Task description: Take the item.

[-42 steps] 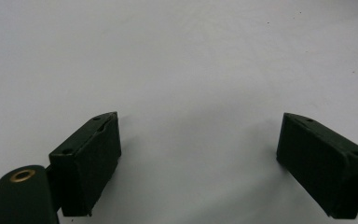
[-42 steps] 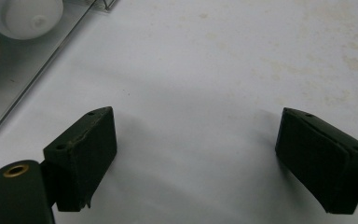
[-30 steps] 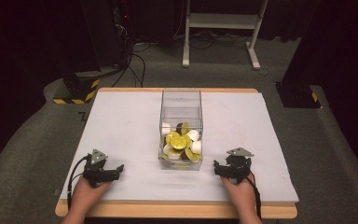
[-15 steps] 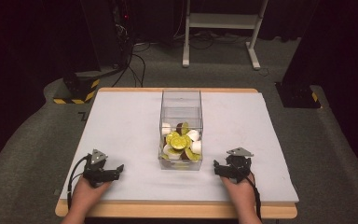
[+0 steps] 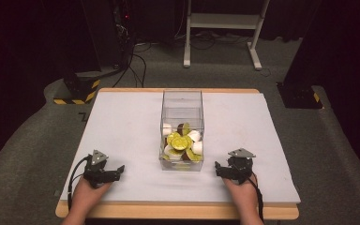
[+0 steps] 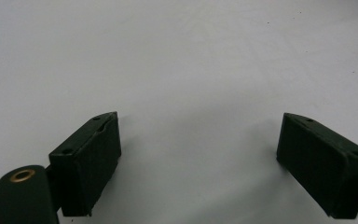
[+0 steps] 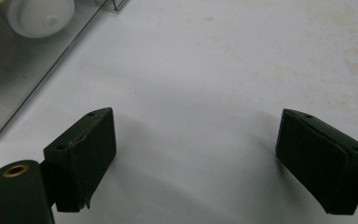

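Note:
A clear plastic box [image 5: 182,102] stands upright at the middle of the white table [image 5: 122,126]. Its near half holds several small round pieces, yellow-green [image 5: 179,141], white [image 5: 197,147] and dark brown. My left gripper [image 5: 114,172] rests on the table near the front left edge, open, with bare white surface between its jaws [image 6: 200,154]. My right gripper [image 5: 221,169] rests near the front right edge, open and holding nothing [image 7: 196,154]. In the right gripper view the box's corner [image 7: 9,93] lies at the upper left, with a white piece [image 7: 39,16] inside.
Beyond the table's far edge are a white metal stand [image 5: 222,28], cables on grey carpet, and a black-and-yellow striped base [image 5: 77,90] at the far left. A dark block [image 5: 300,96] sits on the floor at the right.

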Action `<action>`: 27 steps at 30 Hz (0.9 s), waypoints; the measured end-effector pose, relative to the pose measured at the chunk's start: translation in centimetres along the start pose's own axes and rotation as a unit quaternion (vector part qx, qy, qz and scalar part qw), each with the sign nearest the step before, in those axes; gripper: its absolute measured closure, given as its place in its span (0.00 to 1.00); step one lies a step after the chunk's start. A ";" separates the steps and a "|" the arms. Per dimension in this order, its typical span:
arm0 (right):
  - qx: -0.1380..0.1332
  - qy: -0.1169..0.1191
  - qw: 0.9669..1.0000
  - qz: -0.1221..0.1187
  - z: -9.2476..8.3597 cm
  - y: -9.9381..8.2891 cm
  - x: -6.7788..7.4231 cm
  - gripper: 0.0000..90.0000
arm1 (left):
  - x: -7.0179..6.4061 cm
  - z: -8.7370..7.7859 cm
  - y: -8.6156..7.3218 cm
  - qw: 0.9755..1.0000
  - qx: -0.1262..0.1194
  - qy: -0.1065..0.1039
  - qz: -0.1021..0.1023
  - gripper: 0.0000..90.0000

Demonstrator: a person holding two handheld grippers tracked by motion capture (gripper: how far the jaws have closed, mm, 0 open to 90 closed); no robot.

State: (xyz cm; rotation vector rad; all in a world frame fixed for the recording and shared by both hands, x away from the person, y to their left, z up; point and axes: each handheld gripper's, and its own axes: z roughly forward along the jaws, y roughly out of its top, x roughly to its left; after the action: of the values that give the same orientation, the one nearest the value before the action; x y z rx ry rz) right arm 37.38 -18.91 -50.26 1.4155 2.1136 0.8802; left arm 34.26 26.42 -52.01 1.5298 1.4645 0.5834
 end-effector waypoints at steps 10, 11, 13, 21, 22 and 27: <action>-0.020 0.001 1.000 0.000 -0.6 0.1 0.0 0.13 | 0.0 0.0 0.0 1.000 -0.001 0.000 -0.001 0.15; -0.021 0.002 1.000 0.000 -0.7 0.1 0.0 0.13 | 0.0 0.0 0.0 1.000 0.000 0.000 -0.001 0.15; -0.023 0.003 1.000 0.002 -0.8 0.1 0.0 0.13 | 0.0 0.0 0.0 1.000 -0.001 0.000 -0.002 0.15; -0.031 0.011 0.999 0.000 -1.2 0.2 0.1 0.13 | 0.0 0.0 0.0 1.000 0.000 0.000 -0.001 0.15; -0.032 0.010 0.999 -0.002 -1.2 0.2 0.2 0.13 | 0.0 0.0 0.0 1.000 0.000 0.000 -0.001 0.15; -0.036 0.009 0.999 -0.007 -1.5 0.3 0.3 0.13 | 0.0 0.0 0.0 1.000 0.000 0.000 -0.001 0.15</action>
State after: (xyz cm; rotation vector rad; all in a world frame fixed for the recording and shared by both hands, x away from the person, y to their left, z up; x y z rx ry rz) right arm 36.48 -18.95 -49.04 1.3603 2.0814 0.9578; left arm 34.27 26.42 -52.01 1.5287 1.4654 0.5822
